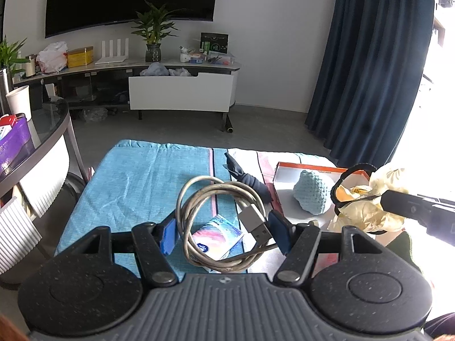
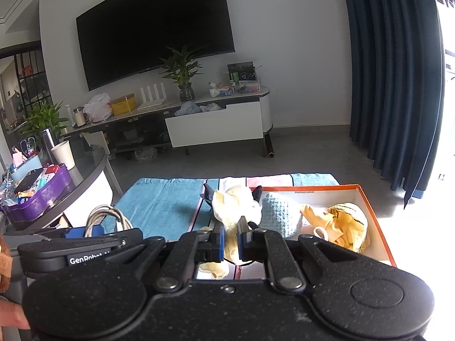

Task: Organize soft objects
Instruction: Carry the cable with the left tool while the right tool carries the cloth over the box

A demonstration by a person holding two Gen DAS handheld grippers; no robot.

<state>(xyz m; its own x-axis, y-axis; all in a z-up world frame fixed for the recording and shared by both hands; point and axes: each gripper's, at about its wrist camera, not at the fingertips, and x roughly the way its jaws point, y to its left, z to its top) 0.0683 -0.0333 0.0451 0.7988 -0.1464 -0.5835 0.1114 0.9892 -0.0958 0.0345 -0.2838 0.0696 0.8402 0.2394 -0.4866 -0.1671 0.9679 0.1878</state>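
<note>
Lower right of the right-wrist frame: your orange-rimmed cardboard box (image 2: 378, 227) holds a pale-blue knitted piece (image 2: 280, 216). Right gripper (image 2: 231, 241) clamps cream cloth (image 2: 236, 204); left gripper (image 1: 224, 231) grips a coiled grey cable (image 1: 216, 213). Navy sock (image 1: 250, 182) and tissue pack (image 1: 219, 237) remain outside.

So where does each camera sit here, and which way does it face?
Left wrist: on the left tongs, looking forward and down over the blue cloth; its tongs hold a coiled cable, and the right tongs' tip enters at right.
Right wrist: on the right tongs, shut on a pale yellow cloth, facing the box; the left tongs show at lower left.
Shared: TV, box, knitted blue piece.
</note>
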